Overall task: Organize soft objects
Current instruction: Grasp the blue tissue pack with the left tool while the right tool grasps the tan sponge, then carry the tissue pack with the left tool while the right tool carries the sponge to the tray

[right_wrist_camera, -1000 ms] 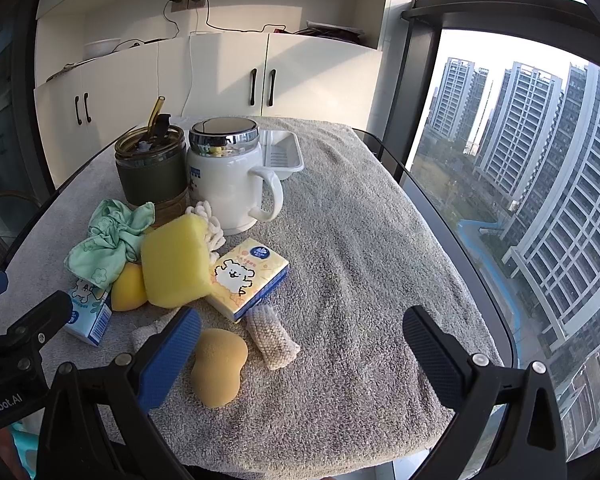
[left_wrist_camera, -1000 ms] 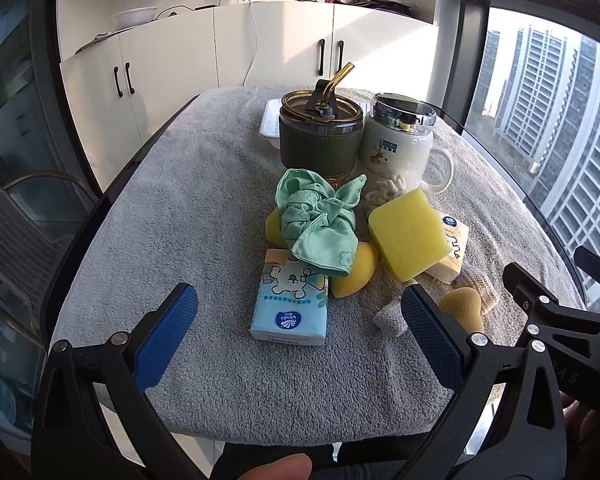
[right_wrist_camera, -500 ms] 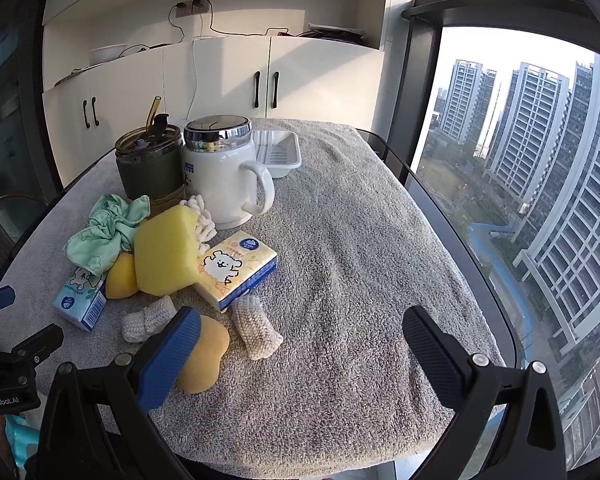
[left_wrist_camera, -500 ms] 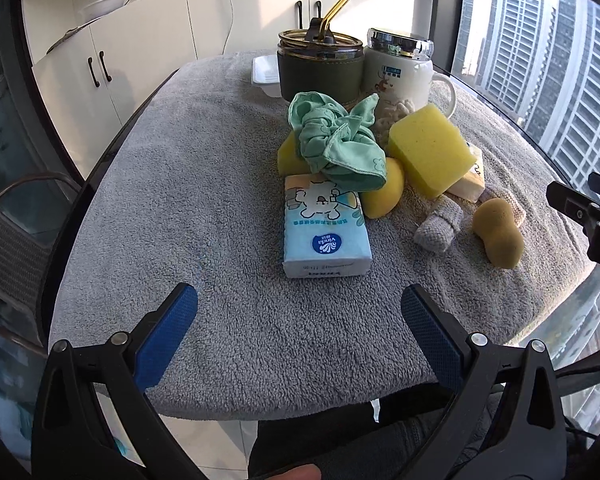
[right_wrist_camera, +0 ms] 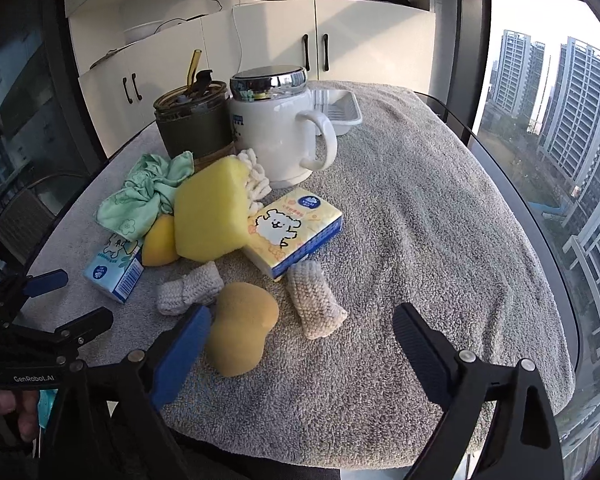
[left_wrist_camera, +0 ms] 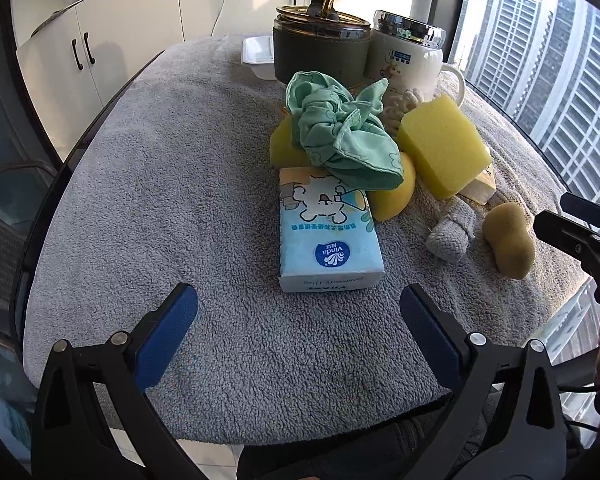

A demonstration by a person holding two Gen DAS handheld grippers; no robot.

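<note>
Left tool (left_wrist_camera: 298,322): fingers wide apart, empty, hanging over the towel-covered desk (left_wrist_camera: 160,184) just short of the blue tissue pack (left_wrist_camera: 326,232). Right tool (right_wrist_camera: 300,340): fingers wide apart, empty; its left pad sits just beside the tan sponge (right_wrist_camera: 240,330). Beyond lie two knitted pieces, grey (right_wrist_camera: 188,292) and beige (right_wrist_camera: 316,304), a yellow tissue pack (right_wrist_camera: 296,230), and a yellow block sponge (right_wrist_camera: 210,214) leaning on it. Green cloth (left_wrist_camera: 340,136) is draped over the blue pack's far end. Farther back: white mug (right_wrist_camera: 278,132) and green tumbler (right_wrist_camera: 192,124).

The left gripper (left_wrist_camera: 298,312) hovers with blue-padded jaws spread wide, just short of the blue tissue pack (left_wrist_camera: 327,236). The right gripper (right_wrist_camera: 300,332) hangs to that pack's right, jaws equally wide and holding nothing.
</note>
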